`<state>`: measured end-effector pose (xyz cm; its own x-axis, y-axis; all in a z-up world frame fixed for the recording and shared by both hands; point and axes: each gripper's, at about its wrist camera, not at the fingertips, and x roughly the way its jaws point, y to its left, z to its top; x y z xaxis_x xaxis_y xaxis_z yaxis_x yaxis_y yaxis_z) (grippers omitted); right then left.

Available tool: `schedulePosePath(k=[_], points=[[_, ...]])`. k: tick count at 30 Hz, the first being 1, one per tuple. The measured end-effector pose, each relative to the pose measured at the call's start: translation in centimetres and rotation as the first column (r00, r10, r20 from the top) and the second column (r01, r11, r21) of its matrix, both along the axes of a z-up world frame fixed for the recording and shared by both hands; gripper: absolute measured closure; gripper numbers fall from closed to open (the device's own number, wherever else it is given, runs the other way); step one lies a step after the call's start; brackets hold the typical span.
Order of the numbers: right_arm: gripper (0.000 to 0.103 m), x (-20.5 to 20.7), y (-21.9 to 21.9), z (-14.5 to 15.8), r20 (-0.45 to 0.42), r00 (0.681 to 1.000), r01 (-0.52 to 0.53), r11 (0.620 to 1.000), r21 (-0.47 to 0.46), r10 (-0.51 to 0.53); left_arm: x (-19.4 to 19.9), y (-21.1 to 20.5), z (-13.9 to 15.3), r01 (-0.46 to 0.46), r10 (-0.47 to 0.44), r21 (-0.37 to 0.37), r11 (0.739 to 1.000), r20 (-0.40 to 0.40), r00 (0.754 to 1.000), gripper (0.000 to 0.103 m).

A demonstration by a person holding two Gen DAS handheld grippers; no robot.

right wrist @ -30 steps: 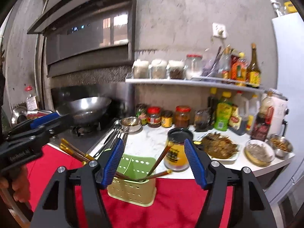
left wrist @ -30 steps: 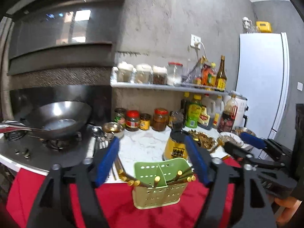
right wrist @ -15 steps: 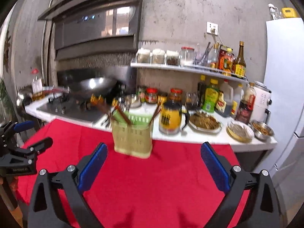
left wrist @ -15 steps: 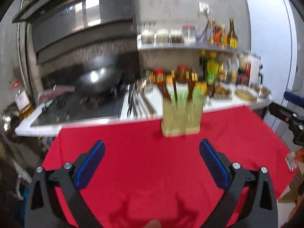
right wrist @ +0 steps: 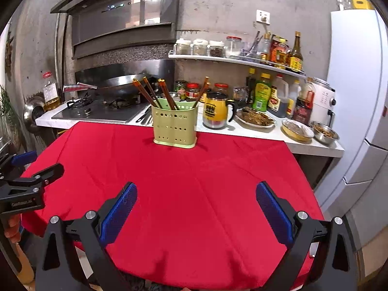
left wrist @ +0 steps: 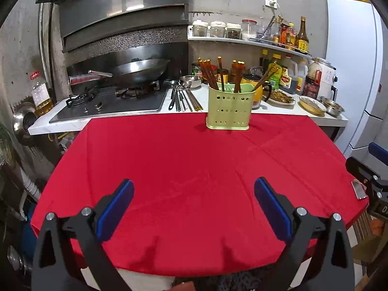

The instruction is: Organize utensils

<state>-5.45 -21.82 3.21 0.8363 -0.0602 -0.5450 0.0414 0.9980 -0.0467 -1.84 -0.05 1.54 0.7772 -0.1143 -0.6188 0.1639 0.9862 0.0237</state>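
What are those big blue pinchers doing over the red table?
A person holds two grippers, left gripper and right gripper, both with jaws open and empty, over the red tablecloth. The brown chopsticks stand in the pale green perforated plastic holder at the table's far edge. Nothing is being held.

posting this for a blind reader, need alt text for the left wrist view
A green utensil holder full of brown chopsticks stands at the far edge of a red tablecloth, with a kitchen counter and wok behind. The left tool is open and empty in the foreground.
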Motion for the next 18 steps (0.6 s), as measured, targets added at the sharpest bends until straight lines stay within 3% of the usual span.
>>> schedulePosePath(k=[4, 18], points=[[0.006, -0.25, -0.65, 0.10, 0.009, 0.999, 0.039, 0.999, -0.002, -0.039, -0.10, -0.30, -0.35, 0.002, -0.002, 0.035, 0.999, 0.000, 1.000, 0.006], [0.006, 0.28, -0.80, 0.02, 0.003, 0.999, 0.044, 0.999, 0.000, -0.044, 0.25, -0.43, -0.55, 0.015, -0.015, 0.044, 0.999, -0.002, 1.000, 0.006]])
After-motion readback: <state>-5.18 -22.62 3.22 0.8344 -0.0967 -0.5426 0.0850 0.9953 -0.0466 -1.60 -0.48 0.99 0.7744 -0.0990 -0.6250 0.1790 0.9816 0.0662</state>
